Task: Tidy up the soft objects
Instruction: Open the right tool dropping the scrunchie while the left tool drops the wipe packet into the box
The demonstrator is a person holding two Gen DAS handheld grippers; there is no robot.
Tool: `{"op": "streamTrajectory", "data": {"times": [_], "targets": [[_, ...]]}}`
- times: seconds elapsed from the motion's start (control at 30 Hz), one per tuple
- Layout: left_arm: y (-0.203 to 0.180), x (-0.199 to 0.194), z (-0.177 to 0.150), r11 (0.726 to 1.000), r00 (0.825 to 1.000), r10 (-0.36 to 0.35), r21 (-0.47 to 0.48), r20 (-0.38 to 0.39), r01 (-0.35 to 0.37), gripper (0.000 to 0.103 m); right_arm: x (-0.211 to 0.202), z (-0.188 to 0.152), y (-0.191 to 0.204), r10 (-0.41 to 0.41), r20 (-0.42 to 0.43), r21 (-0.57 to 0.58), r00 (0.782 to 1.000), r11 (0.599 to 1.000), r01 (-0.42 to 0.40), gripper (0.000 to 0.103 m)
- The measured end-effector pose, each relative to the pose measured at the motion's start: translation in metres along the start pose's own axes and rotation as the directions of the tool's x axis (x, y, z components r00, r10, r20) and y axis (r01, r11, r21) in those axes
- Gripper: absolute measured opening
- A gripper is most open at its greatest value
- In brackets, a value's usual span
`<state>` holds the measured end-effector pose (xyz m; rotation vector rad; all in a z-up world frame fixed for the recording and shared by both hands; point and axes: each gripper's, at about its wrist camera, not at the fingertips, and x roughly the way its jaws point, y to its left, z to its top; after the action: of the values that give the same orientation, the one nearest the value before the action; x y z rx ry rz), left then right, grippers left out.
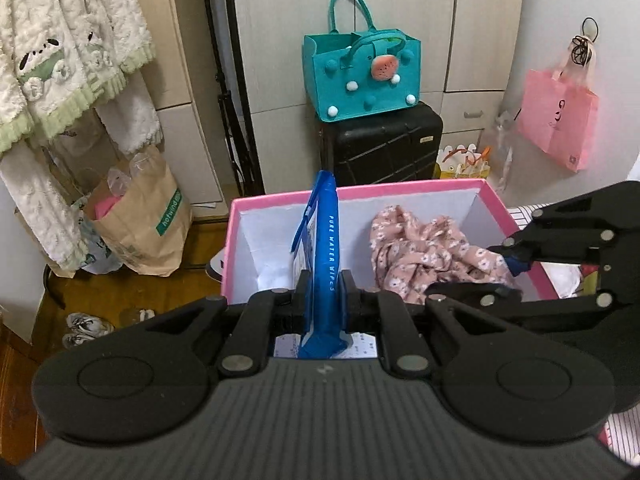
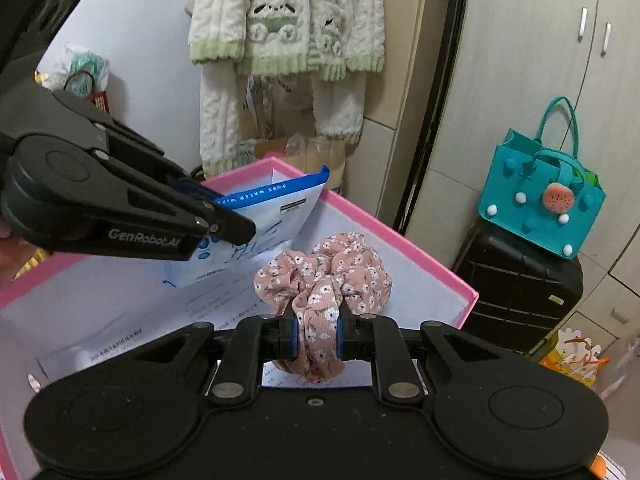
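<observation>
A blue and white pack of water wipes [image 1: 325,248] stands on edge between the fingers of my left gripper [image 1: 323,286], which is shut on it above the pink box [image 1: 288,197]. In the right wrist view that left gripper [image 2: 224,220] comes in from the left, holding the wipes pack [image 2: 264,220] over the pink box [image 2: 424,256]. My right gripper [image 2: 318,332] is shut on a pink floral scrunchie [image 2: 324,276], which hangs inside the box. The left wrist view shows the scrunchie [image 1: 432,256] in the box's right half, with my right gripper [image 1: 516,264] reaching in from the right.
A teal felt bag [image 1: 360,76] sits on a black suitcase [image 1: 384,144] behind the box. A fleece garment [image 1: 60,60] hangs at the left above a brown paper bag [image 1: 140,220]. A pink bag [image 1: 556,120] hangs at the right. Shoes [image 1: 88,326] lie on the wooden floor.
</observation>
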<state>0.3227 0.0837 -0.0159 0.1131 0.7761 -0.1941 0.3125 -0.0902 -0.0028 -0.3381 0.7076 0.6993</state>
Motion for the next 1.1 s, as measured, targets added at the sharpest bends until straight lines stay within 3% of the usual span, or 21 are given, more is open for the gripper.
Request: {"op": "streamTrajectory", "data": {"times": [0.13, 0.43, 0.57, 0.7, 0.77, 0.97, 1.1], "targets": [[-0.010, 0.005, -0.004, 0.998, 1.000, 0.026, 0.049, 0.007, -0.027, 0.012, 0.007, -0.001, 0.006, -0.027, -0.025, -0.047, 0.999, 0.999, 0.025, 0.020], [-0.020, 0.025, -0.009, 0.992, 0.995, 0.085, 0.102, -0.058, -0.079, 0.012, 0.019, 0.000, 0.002, -0.039, -0.079, -0.095, 0.996, 0.995, 0.032, 0.021], [-0.021, 0.037, -0.010, 0.995, 0.992, 0.068, 0.080, -0.103, -0.060, 0.013, 0.024, 0.002, 0.003, -0.024, -0.121, -0.136, 0.992, 0.991, 0.007, 0.024], [-0.023, 0.043, -0.009, 0.997, 0.991, 0.047, 0.073, -0.125, -0.038, 0.017, 0.032, 0.002, 0.001, -0.041, -0.133, -0.167, 0.990, 0.986, 0.019, 0.036], [-0.023, 0.043, -0.009, 0.998, 0.991, 0.036, 0.059, -0.128, -0.028, 0.018, 0.032, 0.002, 0.002, -0.058, -0.122, -0.180, 0.991, 0.983, 0.035, 0.052], [-0.025, 0.028, -0.008, 0.998, 0.997, 0.022, 0.066, -0.080, -0.017, 0.043, 0.012, -0.002, -0.002, -0.085, -0.056, -0.149, 0.995, 0.986, 0.076, 0.053], [-0.026, 0.010, -0.009, 0.994, 0.998, 0.042, 0.098, -0.048, -0.037, 0.052, -0.012, -0.006, -0.008, -0.016, -0.046, -0.046, 0.999, 0.999, 0.014, 0.054]]}}
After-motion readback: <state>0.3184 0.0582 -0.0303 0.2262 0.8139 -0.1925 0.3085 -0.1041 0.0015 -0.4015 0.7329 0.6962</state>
